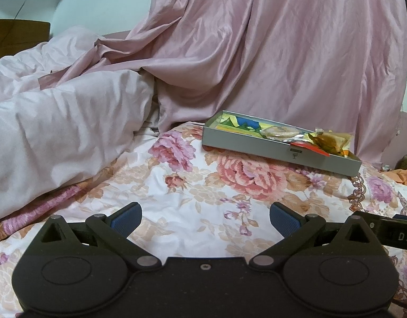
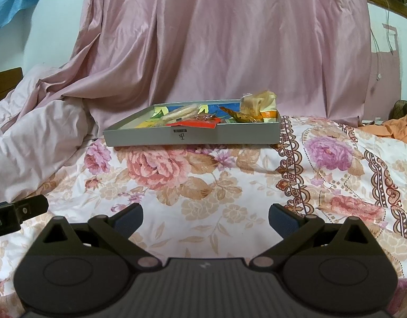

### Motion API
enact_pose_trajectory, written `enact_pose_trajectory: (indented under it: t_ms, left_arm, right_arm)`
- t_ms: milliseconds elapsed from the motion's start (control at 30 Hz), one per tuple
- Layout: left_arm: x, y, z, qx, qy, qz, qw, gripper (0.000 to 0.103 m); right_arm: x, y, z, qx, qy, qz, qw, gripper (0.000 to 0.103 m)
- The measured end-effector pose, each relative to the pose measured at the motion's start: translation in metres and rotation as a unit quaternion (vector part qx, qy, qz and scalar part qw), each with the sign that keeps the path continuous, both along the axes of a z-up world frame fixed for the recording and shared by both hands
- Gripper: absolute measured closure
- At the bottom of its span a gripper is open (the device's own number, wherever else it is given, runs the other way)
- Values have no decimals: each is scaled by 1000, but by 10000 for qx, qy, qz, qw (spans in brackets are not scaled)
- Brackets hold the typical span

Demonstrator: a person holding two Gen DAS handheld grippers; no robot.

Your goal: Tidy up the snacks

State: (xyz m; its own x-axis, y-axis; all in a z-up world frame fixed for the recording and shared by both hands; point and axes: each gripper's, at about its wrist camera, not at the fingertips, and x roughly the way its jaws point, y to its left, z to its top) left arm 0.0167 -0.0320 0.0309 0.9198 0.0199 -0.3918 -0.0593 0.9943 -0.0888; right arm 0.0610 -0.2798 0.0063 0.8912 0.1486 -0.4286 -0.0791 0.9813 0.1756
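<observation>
A shallow grey box [image 1: 256, 145] [image 2: 140, 135] lies on the floral bedsheet and holds several wrapped snacks: round rice crackers [image 1: 281, 131] [image 2: 181, 112], a red packet [image 1: 310, 147] [image 2: 195, 123], a gold-wrapped pastry [image 1: 332, 140] [image 2: 259, 104] and yellow-blue wrappers [image 1: 236, 123]. My left gripper [image 1: 204, 220] is open and empty, low over the sheet, short and left of the box. My right gripper [image 2: 204, 220] is open and empty, in front of the box. Each gripper's side shows in the other's view, the right one in the left view [image 1: 389, 229] and the left one in the right view [image 2: 18, 212].
A pale pink duvet [image 1: 60, 122] [image 2: 31, 137] is bunched at the left. A pink satin curtain [image 1: 283, 53] [image 2: 230, 39] hangs behind the box. Orange cloth [image 2: 389, 128] lies at the far right. A wooden headboard [image 1: 15, 34] stands far left.
</observation>
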Motion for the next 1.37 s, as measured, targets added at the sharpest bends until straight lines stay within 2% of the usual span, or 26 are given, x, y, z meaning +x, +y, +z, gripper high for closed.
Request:
enact_pose_trajectory:
  t_ms: [200,367,1367]
  left_arm:
    - [0,-4,0,91,162,54,9998,1]
    - [-1,-8,2,235,122,166,9995,1]
    - [-2,-8,3,327,122,243,9991,1]
  right_arm:
    - [1,1,2,-28,-5,15,10000,0]
    - [-1,1,3,-25,10,13,10000,0]
    - [1,3,2,-79,36,54,9999,0]
